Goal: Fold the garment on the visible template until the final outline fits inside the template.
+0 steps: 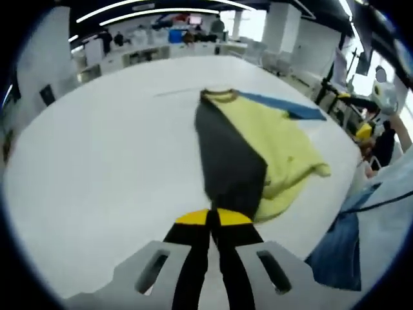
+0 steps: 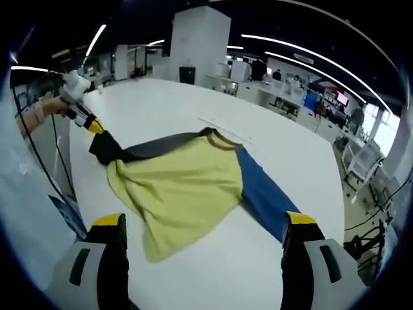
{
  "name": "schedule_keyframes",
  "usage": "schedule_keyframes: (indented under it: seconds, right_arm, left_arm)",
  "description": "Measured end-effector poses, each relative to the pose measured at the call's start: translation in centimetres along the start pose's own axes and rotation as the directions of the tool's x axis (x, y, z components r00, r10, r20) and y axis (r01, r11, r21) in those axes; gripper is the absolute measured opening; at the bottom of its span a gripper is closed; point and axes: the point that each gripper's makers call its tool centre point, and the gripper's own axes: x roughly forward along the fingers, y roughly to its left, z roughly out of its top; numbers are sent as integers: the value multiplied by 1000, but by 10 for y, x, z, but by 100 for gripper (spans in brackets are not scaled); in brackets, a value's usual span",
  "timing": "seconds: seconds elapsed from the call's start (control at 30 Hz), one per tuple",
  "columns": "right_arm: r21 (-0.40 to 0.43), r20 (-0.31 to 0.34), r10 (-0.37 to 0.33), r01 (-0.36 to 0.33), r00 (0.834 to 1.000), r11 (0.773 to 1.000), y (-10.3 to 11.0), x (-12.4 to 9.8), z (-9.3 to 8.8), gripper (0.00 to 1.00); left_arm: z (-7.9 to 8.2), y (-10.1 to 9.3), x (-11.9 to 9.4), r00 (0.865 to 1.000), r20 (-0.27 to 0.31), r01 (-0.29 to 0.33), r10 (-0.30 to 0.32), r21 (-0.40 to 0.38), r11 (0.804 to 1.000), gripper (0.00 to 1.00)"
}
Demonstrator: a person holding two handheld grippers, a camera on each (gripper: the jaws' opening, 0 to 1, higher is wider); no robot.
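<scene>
— Where does the fold stand?
— Early — the left gripper pinches the garment's dark edge, lifted off the white table. The right gripper gapes, empty; the blue side lies unfolded.

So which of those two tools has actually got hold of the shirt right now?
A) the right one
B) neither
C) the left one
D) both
C: the left tool is pinched shut on the dark part of the garment, lifting its corner off the white table, while the right tool stands wide open above the yellow cloth, gripping nothing.
</scene>
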Motion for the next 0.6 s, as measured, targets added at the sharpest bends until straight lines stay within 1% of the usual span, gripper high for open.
schedule_keyframes:
  seconds: [0.17,0.33,0.43,0.6]
  right_arm:
    - [-1,5,0,0,1000,1000,5,5,4,100]
    - [2,7,-16,16,1000,1000,1,5,6,100]
    - [2,2,-17,17,1000,1000,1,6,6,100]
    - [0,-4,-6,6,1000,1000,7,9,7,100]
  left_arm:
    - [0,14,0,1000,12,-19,19,0,1000,0]
    - [-5,27,2,999,6,-34,34,-1,999,0]
    - [-9,31,2,1000,10,-26,26,-23,999,0]
    - [-14,38,5,999,-4,-40,40,-13,999,0]
